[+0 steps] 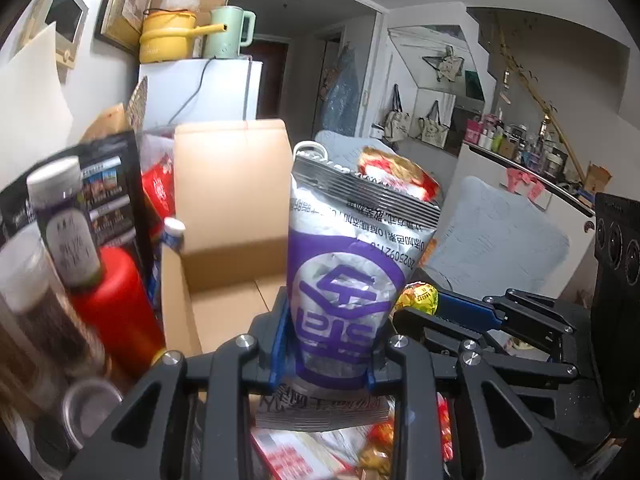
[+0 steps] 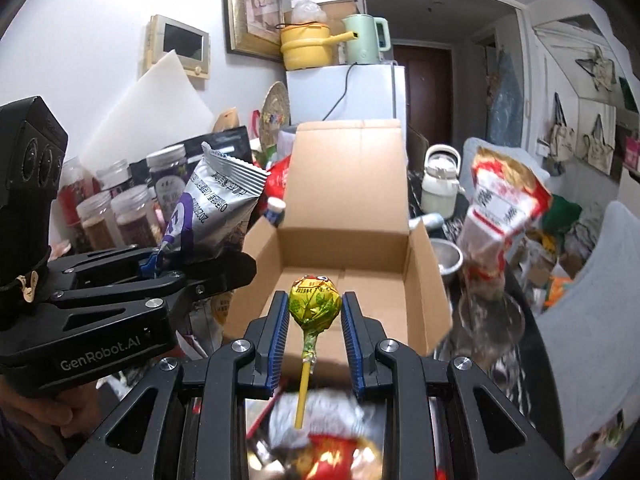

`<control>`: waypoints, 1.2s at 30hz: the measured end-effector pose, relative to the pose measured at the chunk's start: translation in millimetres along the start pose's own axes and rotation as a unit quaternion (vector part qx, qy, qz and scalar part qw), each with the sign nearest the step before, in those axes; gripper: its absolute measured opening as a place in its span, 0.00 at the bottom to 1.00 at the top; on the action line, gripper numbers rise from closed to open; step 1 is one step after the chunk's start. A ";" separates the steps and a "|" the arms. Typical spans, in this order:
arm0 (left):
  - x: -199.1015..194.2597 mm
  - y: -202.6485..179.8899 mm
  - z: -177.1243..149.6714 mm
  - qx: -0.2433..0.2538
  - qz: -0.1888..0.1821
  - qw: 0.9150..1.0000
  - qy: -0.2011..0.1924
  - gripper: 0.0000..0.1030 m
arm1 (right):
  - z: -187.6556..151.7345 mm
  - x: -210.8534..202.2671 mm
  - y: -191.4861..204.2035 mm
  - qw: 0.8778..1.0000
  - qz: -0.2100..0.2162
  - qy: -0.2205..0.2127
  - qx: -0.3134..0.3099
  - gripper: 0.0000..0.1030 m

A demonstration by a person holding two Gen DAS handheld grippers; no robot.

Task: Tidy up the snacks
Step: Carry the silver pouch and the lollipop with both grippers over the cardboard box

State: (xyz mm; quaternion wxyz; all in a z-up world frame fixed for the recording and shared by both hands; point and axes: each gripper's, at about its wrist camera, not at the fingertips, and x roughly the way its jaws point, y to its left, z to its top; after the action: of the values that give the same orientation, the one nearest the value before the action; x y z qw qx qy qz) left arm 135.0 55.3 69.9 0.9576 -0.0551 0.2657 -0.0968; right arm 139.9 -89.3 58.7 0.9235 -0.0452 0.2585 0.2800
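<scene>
Left gripper (image 1: 332, 344): black linkage with blue pads, clamped across the lower part of a silver-and-purple foil snack pouch (image 1: 352, 256).
Pouch axis: roughly upright in the grip, crimped seal topmost, leaning slightly to the right in the left wrist view.
Right gripper (image 2: 315, 316): blue ribbed pads closed against the sides of a round lollipop in yellow-green foil (image 2: 315, 294).
Lollipop axis: head forward between the fingertips, yellow stick running back toward the camera.
Box from the tools: an open brown cardboard box (image 2: 416, 248) lies straight ahead of and below the right gripper; from the left gripper it sits ahead and to the left, partly behind the pouch.
Box opening: faces up, rear flap standing upright, floor bare as far as it shows.
Nearer hand: the right one, I judge, since the lollipop head already overlaps the box's near rim in its view.
Pose: both grippers side by side, left beside right, angled forward and somewhat downward.
Loose snacks: red and silver packets (image 2: 332, 440) lie blurred beneath the grippers.
Next move, as a judgement: carry forward over the rim, then release.
</scene>
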 end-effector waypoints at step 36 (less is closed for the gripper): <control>173.4 73.6 53.4 -0.003 0.133 0.984 0.119 0.28 | 71.4 167.0 -46.3 0.995 -0.063 0.081 -0.018 0.26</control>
State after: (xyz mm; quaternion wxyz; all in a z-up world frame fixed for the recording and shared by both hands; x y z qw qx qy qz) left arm 319.8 92.7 17.4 0.9232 -0.0105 0.3833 0.0265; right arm 315.7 -29.5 33.5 0.9142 -0.1002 0.3245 0.2212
